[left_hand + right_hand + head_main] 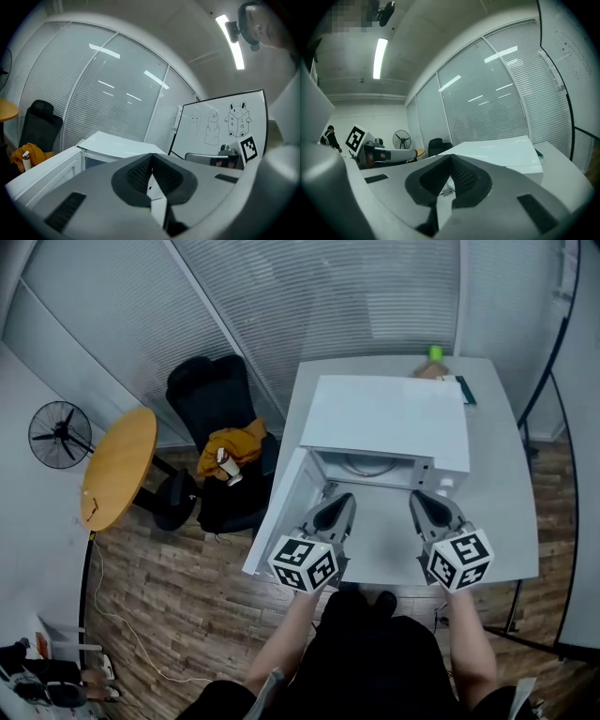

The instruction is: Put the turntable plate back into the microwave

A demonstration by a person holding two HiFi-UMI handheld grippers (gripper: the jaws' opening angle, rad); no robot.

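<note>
Near: left gripper and right gripper, side by side, roughly level, aimed at the oven mouth. Both claws pressed together, ribbed black pads tip to tip, pinching nothing. Probably held clear because the work is near done.

Beyond, on the white table: boxy white microwave, smooth matte top, door swung wide to the left for access.

Inside the cavity: curved rim of the round turntable plate, apparently seated on the floor. Material too small to tell.

Far table edge: small green-topped object.
</note>
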